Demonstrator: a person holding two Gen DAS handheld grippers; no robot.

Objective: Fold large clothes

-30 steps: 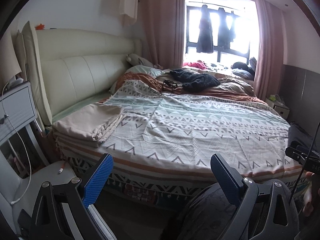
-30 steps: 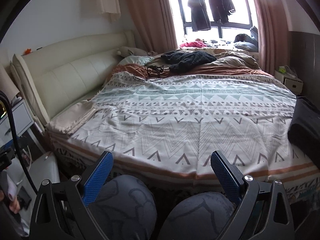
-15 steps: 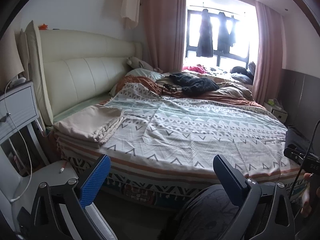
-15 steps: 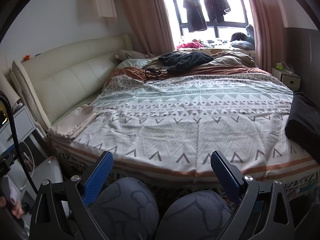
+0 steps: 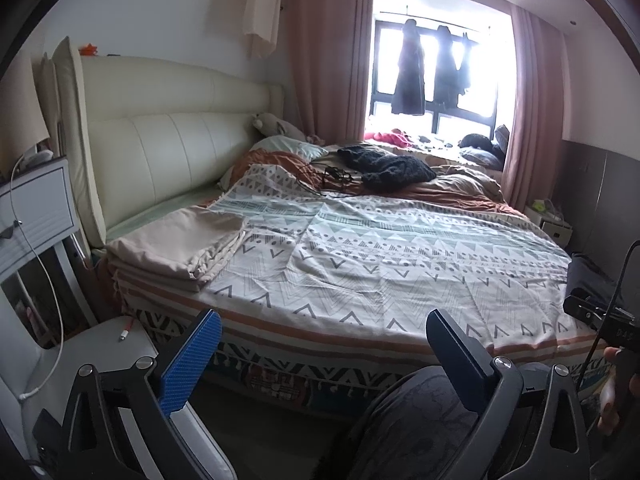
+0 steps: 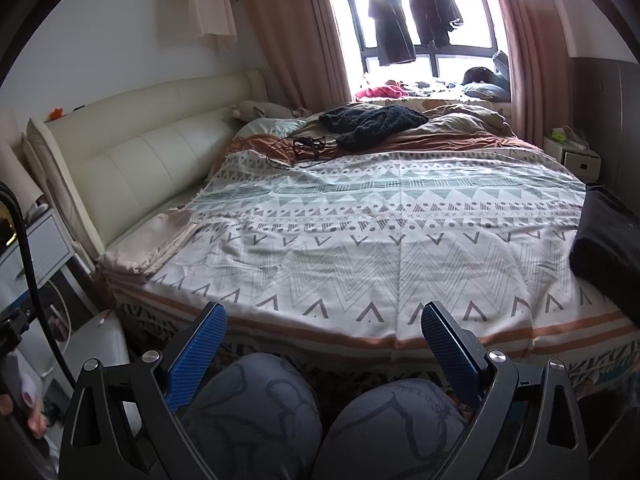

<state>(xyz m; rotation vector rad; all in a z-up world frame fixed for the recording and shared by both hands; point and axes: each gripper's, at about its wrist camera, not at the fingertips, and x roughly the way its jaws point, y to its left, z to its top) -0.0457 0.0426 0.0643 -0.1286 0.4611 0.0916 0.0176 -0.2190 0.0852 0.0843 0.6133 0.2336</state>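
A folded beige cloth (image 5: 176, 246) lies on the bed's near left corner, also visible as the beige cloth (image 6: 160, 236) in the right wrist view. A large patterned sheet (image 5: 380, 256) covers the bed, the same patterned sheet (image 6: 380, 236) spread flat. A dark knitted garment (image 5: 386, 168) lies at the far side of the bed, dark knitted garment (image 6: 372, 120). My left gripper (image 5: 322, 354) is open and empty, held off the bed's near edge. My right gripper (image 6: 322, 346) is open and empty above the person's knees (image 6: 320, 420).
A white nightstand (image 5: 32, 216) and a chair (image 5: 92, 352) with a cable stand at left. A cream headboard (image 5: 168, 160) runs along the left. A dark bag (image 6: 608, 248) sits at the bed's right edge. Coats (image 6: 408, 12) hang in the window. A small cabinet (image 6: 576, 156) stands far right.
Both grippers have drawn back a little and tilted up, so the bed sits lower and more ceiling shows. Both stay open and empty. Nothing on the bed has moved.
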